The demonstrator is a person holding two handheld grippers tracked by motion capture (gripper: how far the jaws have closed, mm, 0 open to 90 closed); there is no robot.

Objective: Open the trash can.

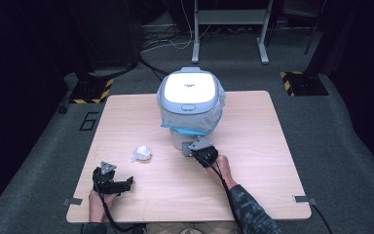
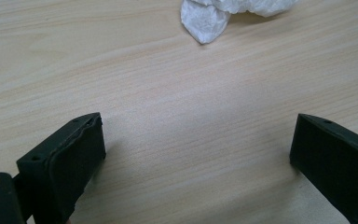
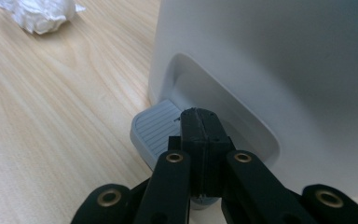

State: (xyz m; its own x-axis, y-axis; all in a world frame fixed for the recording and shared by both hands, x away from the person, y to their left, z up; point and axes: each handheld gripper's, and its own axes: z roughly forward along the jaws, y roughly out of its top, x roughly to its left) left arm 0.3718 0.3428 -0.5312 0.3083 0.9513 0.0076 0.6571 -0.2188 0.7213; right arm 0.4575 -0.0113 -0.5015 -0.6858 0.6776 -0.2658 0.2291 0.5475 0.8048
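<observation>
Toward twelve o'clock on the worktop (image 1: 253,161) stands a white pedal bin (image 1: 191,105) with a blue-edged liner; its lid is down; the right gripper (image 3: 200,126), jaws pressed together with nothing between them, rests its tip on the grey ribbed pedal (image 3: 154,128) at the bin's foot. At seven o'clock the left gripper (image 1: 126,184) lies low, jaws spread wide and empty, aimed at a crumpled tissue (image 1: 141,153) just ahead. That tissue looks featherlight and soft; pinch it anywhere across its bulk. The pedal seems stiff plastic; push straight down on the ridges, or the tip may skid off.
</observation>
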